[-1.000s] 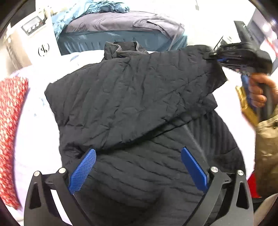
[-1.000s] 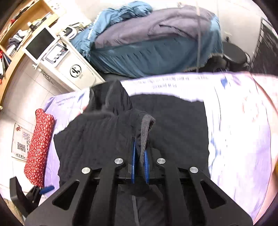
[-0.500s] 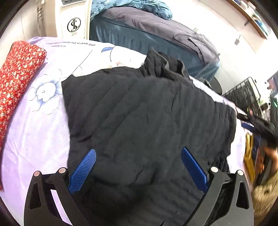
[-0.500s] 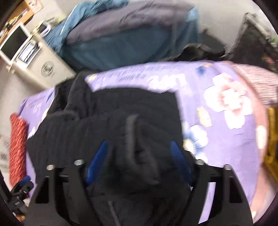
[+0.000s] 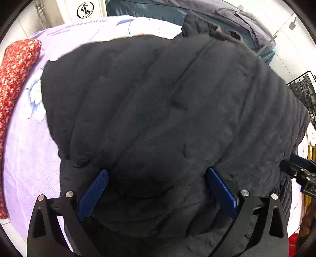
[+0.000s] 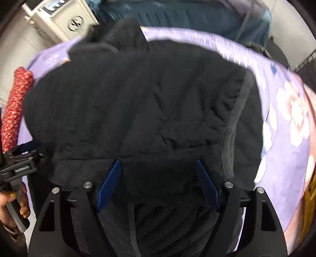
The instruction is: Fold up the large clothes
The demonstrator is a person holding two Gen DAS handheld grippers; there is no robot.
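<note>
A black quilted jacket (image 5: 162,102) lies spread on the lilac flowered bed sheet (image 5: 29,138), its collar bunched at the far edge. It also fills the right wrist view (image 6: 138,102), with a grey fleece lining strip showing on its right side. My left gripper (image 5: 157,178) is open, its blue pads low over the jacket's near part. My right gripper (image 6: 158,168) is open over the jacket's near edge and holds nothing. The right gripper's body shows at the right edge of the left wrist view (image 5: 300,172).
A red patterned roll (image 5: 13,83) lies along the sheet's left edge, also in the right wrist view (image 6: 15,106). A white machine (image 6: 59,21) and a blue-grey covered bed (image 5: 197,11) stand beyond the sheet. A black wire rack (image 5: 304,89) is at right.
My right gripper let go of the jacket's edge and opened wide; the lifted flap dropped flat onto the jacket. Both grippers have come down closer over the jacket.
</note>
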